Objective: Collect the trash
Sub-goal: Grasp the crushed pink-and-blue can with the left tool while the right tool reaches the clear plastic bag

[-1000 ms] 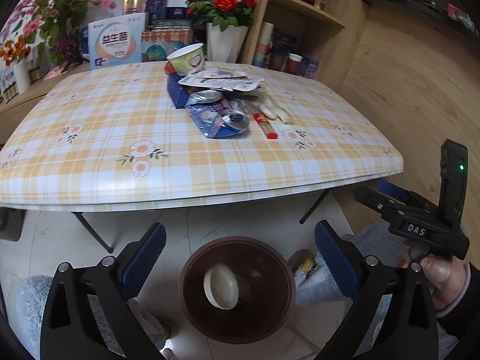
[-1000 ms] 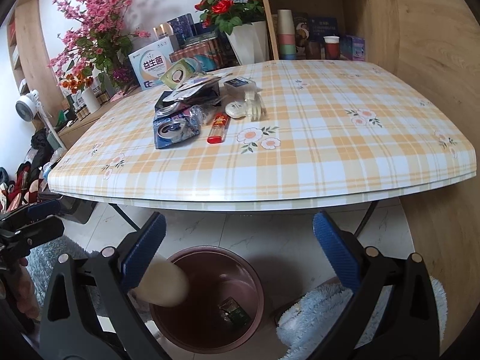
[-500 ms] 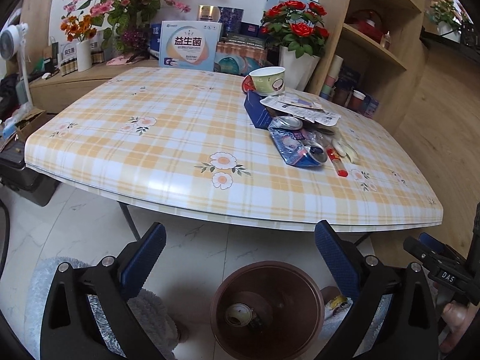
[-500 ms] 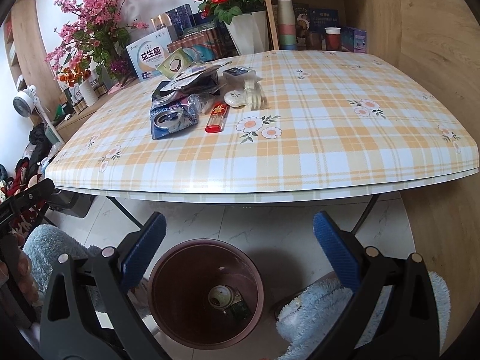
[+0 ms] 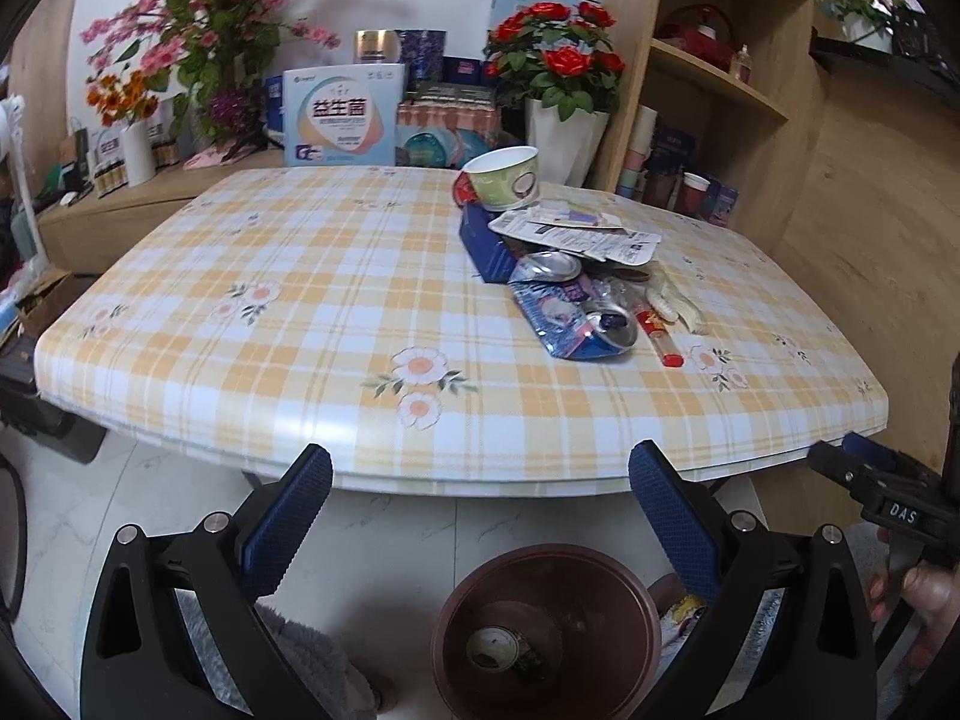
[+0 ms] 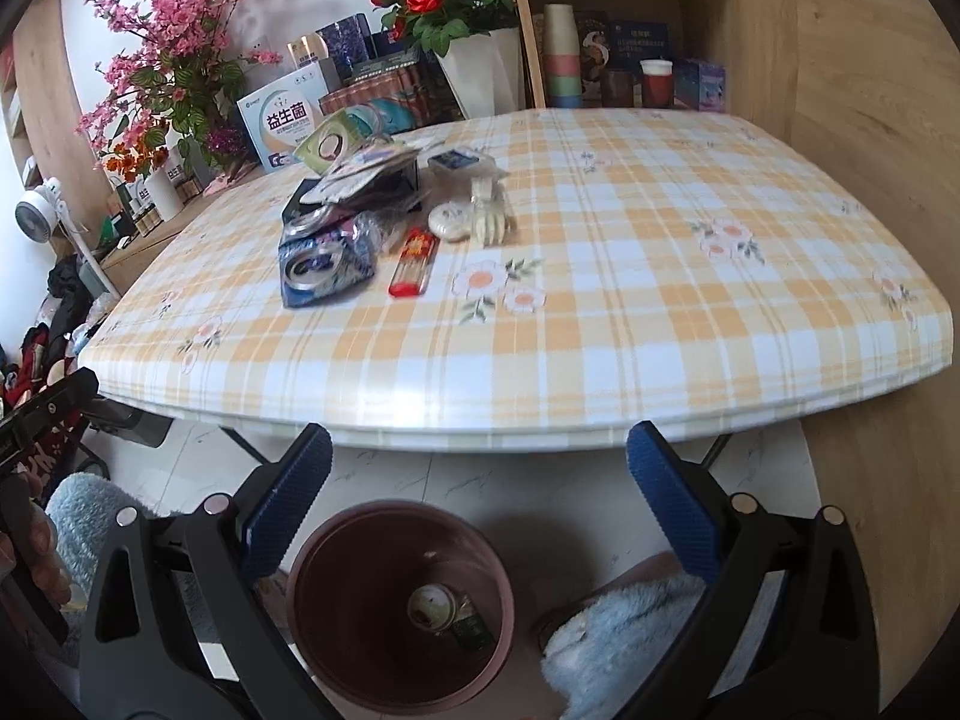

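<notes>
The contents of the brown bin point(image 6: 399, 603) are dim: a round lidded cup point(image 6: 431, 606) lies at the bottom beside a small dark packet point(image 6: 474, 630) whose print is illegible. In the left wrist view the bin point(image 5: 546, 630) is cut off by the lower frame edge and its right rim is hidden behind the gripper finger. The trash pile point(image 5: 570, 276) on the table point(image 5: 300, 312) overlaps itself; the items underneath the paper wrappers point(image 5: 576, 231) cannot be identified.

Left gripper point(image 5: 480, 516): fingers spread wide, nothing between the blue pads point(image 5: 288, 516), no contact with anything. It is held below the table's front edge, above the floor. Right gripper point(image 6: 480, 504): fingers equally wide, empty, positioned above the bin.

Trash on the table: a green paper bowl point(image 5: 504, 177) at the far end of the pile, a blue box point(image 5: 486, 246), a crushed can point(image 5: 609, 324) on a blue foil bag point(image 5: 558, 318), and a red tube point(image 5: 657, 336) nearest the front edge.

Only the right wrist view shows a round white lid point(image 6: 450, 222) and pale plastic forks point(image 6: 489, 222) just beside the red tube point(image 6: 411, 261). Only the left wrist view shows the right tool body and the hand point(image 5: 918, 600) gripping it at the frame's right edge
</notes>
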The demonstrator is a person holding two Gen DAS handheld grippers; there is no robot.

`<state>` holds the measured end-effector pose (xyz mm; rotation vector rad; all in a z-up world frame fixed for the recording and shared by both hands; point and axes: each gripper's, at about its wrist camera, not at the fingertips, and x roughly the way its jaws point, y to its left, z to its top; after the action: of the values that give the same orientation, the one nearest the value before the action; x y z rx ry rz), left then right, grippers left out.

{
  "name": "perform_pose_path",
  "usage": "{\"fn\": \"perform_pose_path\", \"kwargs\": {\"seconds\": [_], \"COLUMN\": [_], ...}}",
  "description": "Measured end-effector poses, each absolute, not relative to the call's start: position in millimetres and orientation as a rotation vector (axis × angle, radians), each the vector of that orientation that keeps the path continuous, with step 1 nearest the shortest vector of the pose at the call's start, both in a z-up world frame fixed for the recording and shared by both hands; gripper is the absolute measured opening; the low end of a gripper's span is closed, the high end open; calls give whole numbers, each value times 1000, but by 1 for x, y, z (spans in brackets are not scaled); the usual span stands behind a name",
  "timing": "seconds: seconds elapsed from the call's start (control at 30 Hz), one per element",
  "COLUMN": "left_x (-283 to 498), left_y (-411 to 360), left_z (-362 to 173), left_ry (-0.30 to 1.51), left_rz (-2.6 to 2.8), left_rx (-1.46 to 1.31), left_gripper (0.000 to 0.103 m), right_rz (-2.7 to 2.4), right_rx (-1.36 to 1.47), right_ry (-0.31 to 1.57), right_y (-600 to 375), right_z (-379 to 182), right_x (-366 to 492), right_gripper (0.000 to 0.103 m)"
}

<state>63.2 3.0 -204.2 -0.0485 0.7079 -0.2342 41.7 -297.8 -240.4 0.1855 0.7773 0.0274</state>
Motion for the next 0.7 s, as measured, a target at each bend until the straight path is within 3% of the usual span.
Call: {"fn": "perform_pose_path", "kwargs": {"seconds": [0.2,0.53,0.7], "left_x": [108,215,253], "left_y": [-8,-21,-25], "left_z": [-198,-226,-245], "left_ry": [729,860,915], "left_rz": [-314,-437,-481], "left_rx": [-74,-170,-211], "left_gripper": [95,60,57], "right_rz": [25,15,16], "right_rx": [172,167,167], "right_ry": [768,795,812], "right_y": [-302,-311,-313], "right_z": [-233,-245,-253], "right_x": [70,118,136], "right_gripper": [97,97,97]}}
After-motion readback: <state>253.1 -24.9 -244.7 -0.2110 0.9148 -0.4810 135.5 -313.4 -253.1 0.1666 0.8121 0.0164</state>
